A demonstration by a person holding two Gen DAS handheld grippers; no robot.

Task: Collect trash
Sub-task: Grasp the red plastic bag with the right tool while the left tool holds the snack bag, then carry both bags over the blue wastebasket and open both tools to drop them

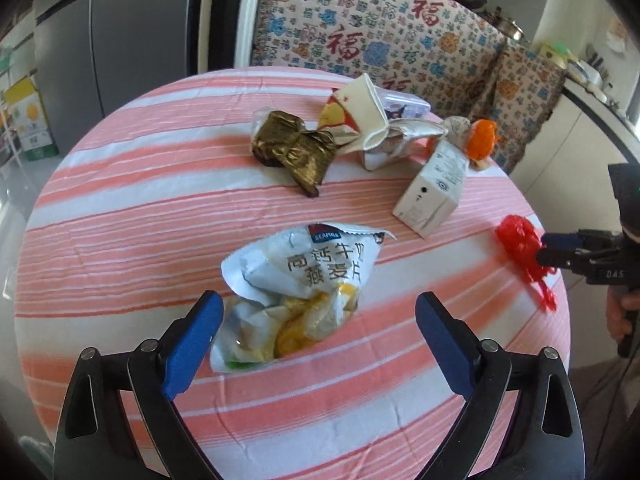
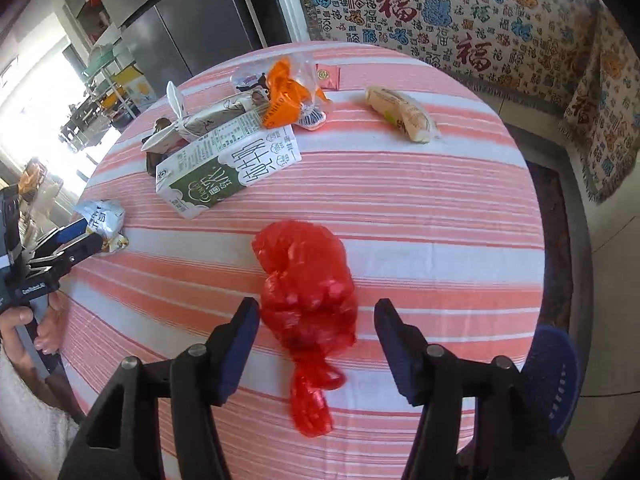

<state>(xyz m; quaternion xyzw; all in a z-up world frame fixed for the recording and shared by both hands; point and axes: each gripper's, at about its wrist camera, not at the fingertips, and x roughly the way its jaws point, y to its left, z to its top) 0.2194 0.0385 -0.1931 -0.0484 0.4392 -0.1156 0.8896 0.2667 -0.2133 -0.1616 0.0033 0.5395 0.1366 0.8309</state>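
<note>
Red bag (image 2: 308, 300); roll (image 2: 400, 114) R-view only.

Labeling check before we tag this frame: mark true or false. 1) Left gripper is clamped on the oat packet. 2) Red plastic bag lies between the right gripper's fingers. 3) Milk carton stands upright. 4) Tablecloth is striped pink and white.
1) False. The left gripper is open; the oat packet lies between its fingers, unpressed.
2) True. The red plastic bag sits between the open fingers of the right gripper.
3) False. The milk carton lies on its side.
4) True. The tablecloth is striped pink and white.
</note>
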